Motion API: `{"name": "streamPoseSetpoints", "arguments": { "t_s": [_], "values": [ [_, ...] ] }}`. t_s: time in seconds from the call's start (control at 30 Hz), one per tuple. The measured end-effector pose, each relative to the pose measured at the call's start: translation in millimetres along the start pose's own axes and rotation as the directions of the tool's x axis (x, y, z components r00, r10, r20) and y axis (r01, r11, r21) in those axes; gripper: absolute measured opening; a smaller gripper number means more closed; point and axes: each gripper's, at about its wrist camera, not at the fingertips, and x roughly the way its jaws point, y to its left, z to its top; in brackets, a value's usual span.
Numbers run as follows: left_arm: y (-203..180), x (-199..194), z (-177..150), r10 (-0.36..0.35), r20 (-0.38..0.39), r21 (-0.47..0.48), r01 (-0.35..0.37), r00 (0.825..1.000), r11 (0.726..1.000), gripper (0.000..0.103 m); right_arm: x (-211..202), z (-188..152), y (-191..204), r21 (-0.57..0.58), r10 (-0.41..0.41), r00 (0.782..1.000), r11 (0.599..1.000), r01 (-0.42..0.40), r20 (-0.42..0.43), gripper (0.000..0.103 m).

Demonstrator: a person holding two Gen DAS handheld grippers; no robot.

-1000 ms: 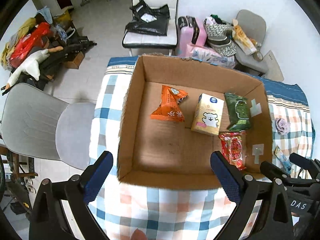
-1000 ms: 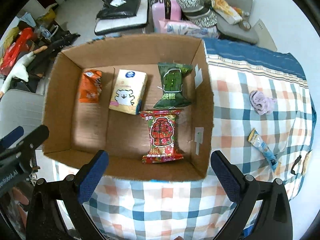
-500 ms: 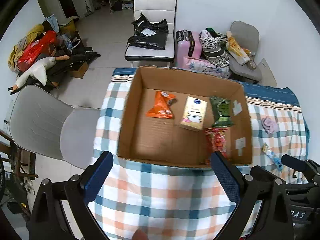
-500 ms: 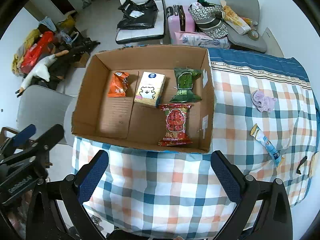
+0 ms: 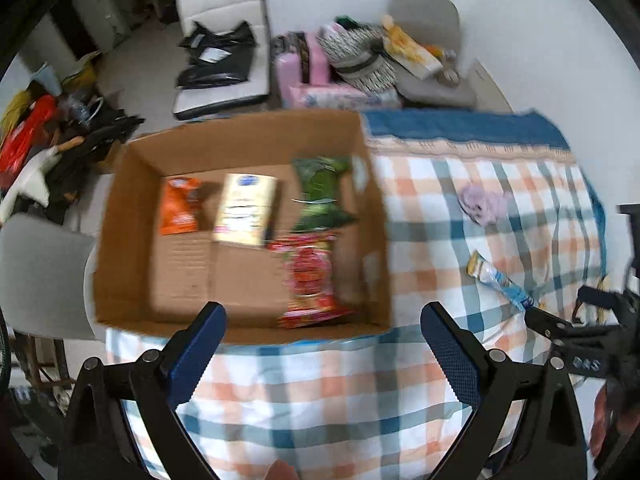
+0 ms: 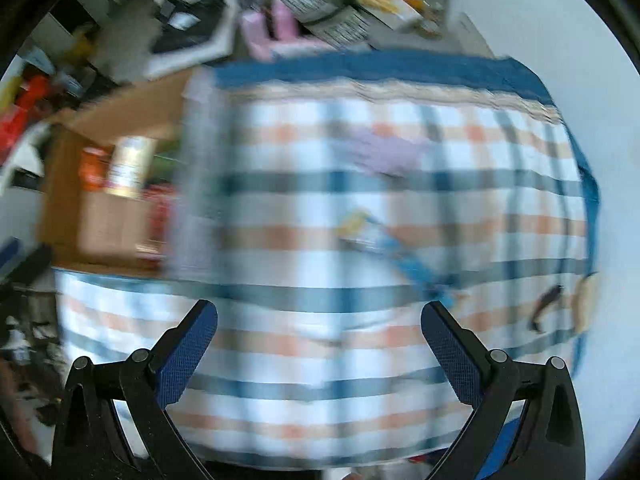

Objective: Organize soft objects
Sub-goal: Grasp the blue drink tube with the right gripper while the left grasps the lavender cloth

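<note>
I see left gripper (image 5: 323, 332) open, empty, over checked cloth (image 5: 420, 208) near cardboard box (image 5: 120, 216). Right gripper (image 6: 319, 326) open, empty; purple scrunchie (image 6: 384, 150), blue sachet (image 6: 384, 240) ahead, blurred.

Inside the cardboard box (image 5: 120, 240) on the desk (image 5: 420, 220): four snack and tissue packs. Right of the box, on the cloth: a scrunchie (image 5: 482, 204), a stick sachet (image 5: 500, 282) nearer.
</note>
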Motion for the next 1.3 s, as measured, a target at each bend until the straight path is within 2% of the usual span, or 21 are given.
{"name": "streamPoseSetpoints", "arguments": {
  "t_s": [0.13, 0.23, 0.4, 0.43, 0.47, 0.57, 0.67, 0.77, 0.83, 1.0, 1.1, 1.2, 1.27, 1.3],
  "values": [
    [-52, 34, 11, 0.049, -0.047, 0.084, -0.044, 0.998, 0.995, 0.100, 72, 13, -43, -0.035, -0.040, 0.990, 0.999, 0.035, -0.134, 0.103],
    [-81, 59, 21, 0.069, -0.081, 0.125, -0.059, 0.994, 0.990, 0.100, 112, 19, -57, -0.034, -0.029, 0.980, 0.999, 0.023, -0.197, 0.096],
    [-116, 92, 36, 0.116, -0.127, 0.189, -0.091, 0.985, 0.978, 0.100, 164, 29, -64, -0.040, -0.006, 0.965, 0.999, -0.005, -0.264, 0.074],
    [-124, 98, 39, 0.123, -0.134, 0.207, -0.094, 0.983, 0.974, 0.100, 171, 30, -65, -0.046, -0.002, 0.962, 0.999, -0.011, -0.274, 0.061],
    [-130, 102, 42, 0.132, -0.136, 0.221, -0.099, 0.982, 0.970, 0.100, 174, 29, -67, -0.048, -0.002, 0.960, 0.999, -0.012, -0.280, 0.047],
    [-145, 111, 51, 0.140, -0.133, 0.257, -0.102, 0.981, 0.961, 0.100, 171, 27, -78, -0.024, 0.022, 0.961, 0.999, -0.030, -0.274, 0.031],
    [-163, 120, 62, 0.128, -0.143, 0.286, -0.083, 0.981, 0.955, 0.100, 162, 26, -101, 0.022, 0.037, 0.964, 0.999, -0.033, -0.264, 0.019],
    [-186, 130, 74, 0.116, -0.146, 0.340, -0.061, 0.982, 0.939, 0.100, 154, 26, -135, 0.105, 0.061, 0.968, 0.994, -0.036, -0.242, 0.018],
    [-206, 140, 80, 0.096, -0.151, 0.393, -0.029, 0.984, 0.919, 0.100, 149, 28, -159, 0.178, 0.085, 0.970, 0.983, -0.045, -0.226, 0.018],
    [-258, 173, 93, 0.142, -0.125, 0.535, -0.054, 0.982, 0.843, 0.100, 145, 35, -200, 0.280, 0.123, 0.971, 0.958, -0.063, -0.204, 0.018],
    [-285, 193, 96, 0.155, -0.127, 0.612, -0.046, 0.980, 0.790, 0.100, 145, 35, -214, 0.309, 0.137, 0.971, 0.948, -0.071, -0.197, 0.018],
    [-304, 212, 91, 0.185, -0.134, 0.687, -0.043, 0.973, 0.725, 0.100, 145, 38, -214, 0.322, 0.144, 0.970, 0.944, -0.074, -0.196, 0.018],
    [-313, 225, 85, 0.228, -0.119, 0.740, -0.067, 0.966, 0.669, 0.100, 147, 46, -225, 0.325, 0.144, 0.969, 0.943, -0.073, -0.200, 0.018],
    [-316, 229, 83, 0.235, -0.120, 0.752, -0.066, 0.965, 0.655, 0.100, 147, 47, -225, 0.328, 0.147, 0.969, 0.942, -0.075, -0.201, 0.018]
  ]
}}
